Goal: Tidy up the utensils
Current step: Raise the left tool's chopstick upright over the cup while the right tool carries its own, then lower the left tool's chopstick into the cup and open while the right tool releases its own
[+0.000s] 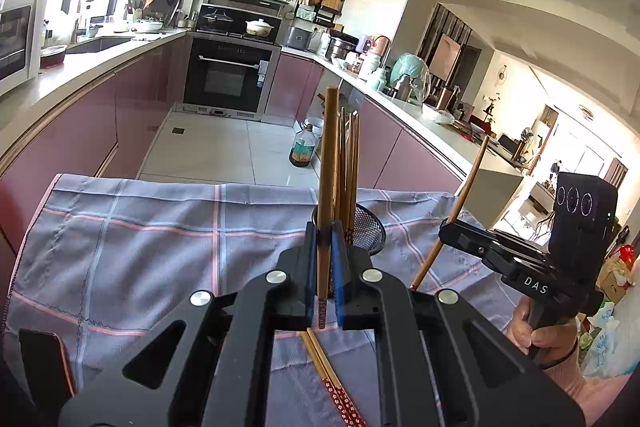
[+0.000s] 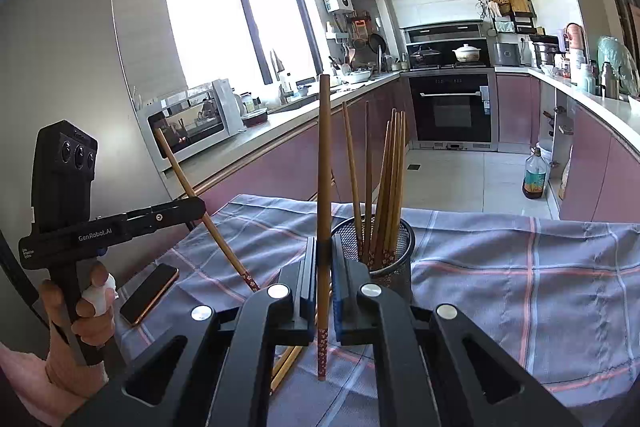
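Observation:
My left gripper is shut on an upright wooden chopstick, patterned end down, just in front of the black mesh holder. Several chopsticks stand in that holder. My right gripper is shut on another upright chopstick, to the left of the holder. In each view the other gripper shows from the side, held in a hand, gripping a tilted chopstick: the right gripper and the left gripper. Two more chopsticks lie on the cloth under the jaws.
A blue-grey checked cloth covers the table, whose far edge drops to the kitchen floor. A phone lies at the cloth's left edge. An oil bottle stands on the floor. Pink-fronted counters run along both sides.

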